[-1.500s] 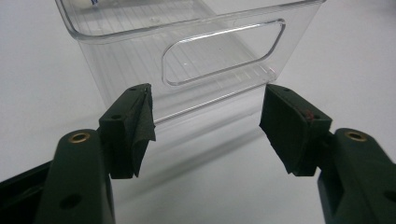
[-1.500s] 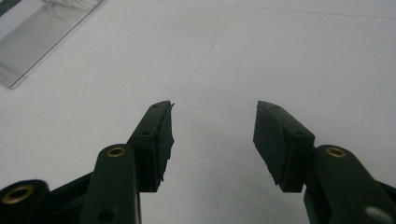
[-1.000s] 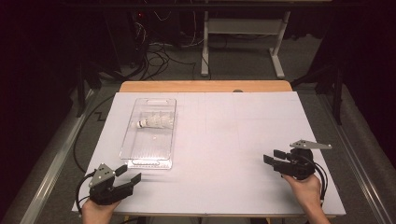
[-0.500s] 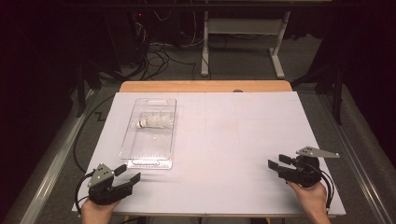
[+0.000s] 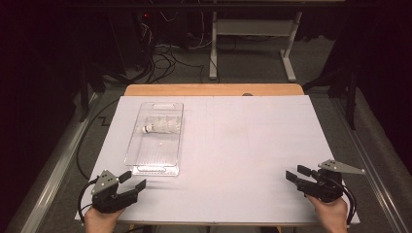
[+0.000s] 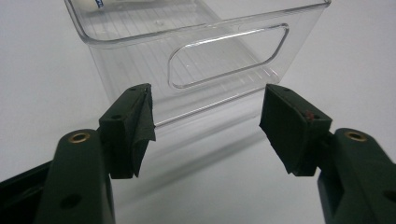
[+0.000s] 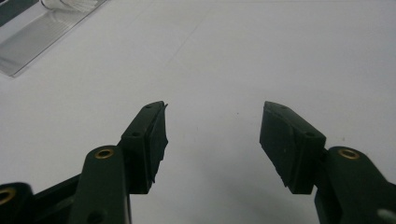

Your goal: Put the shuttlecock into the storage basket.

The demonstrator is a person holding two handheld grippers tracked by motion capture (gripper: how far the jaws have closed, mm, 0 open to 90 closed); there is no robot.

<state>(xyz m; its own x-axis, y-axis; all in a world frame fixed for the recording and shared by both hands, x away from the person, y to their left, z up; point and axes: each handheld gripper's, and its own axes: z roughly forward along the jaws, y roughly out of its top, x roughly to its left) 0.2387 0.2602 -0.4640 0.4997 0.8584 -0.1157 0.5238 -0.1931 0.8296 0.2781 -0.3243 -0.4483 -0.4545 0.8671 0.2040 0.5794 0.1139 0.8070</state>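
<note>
1. Left gripper [image 5: 131,181] at the near left corner of the white table [image 5: 243,155], jaws wide apart, nothing between them.
2. It points at the near end of the clear bin [image 5: 158,138]; in the left gripper view the bin [image 6: 140,56] stands just beyond the fingertips [image 6: 135,116], not touching, its cut-out handle facing the jaws.
3. Shuttlecock [image 5: 160,127] lies on its side inside the bin, toward the far end (white, cork tip pointing left).
4. Middle of the table is bare white sheet.
5. Right gripper [image 5: 297,174] at the near right corner, well apart from the bin, jaws wide and just been opening further, nothing between them (right gripper view [image 7: 212,123] agrees).
</note>
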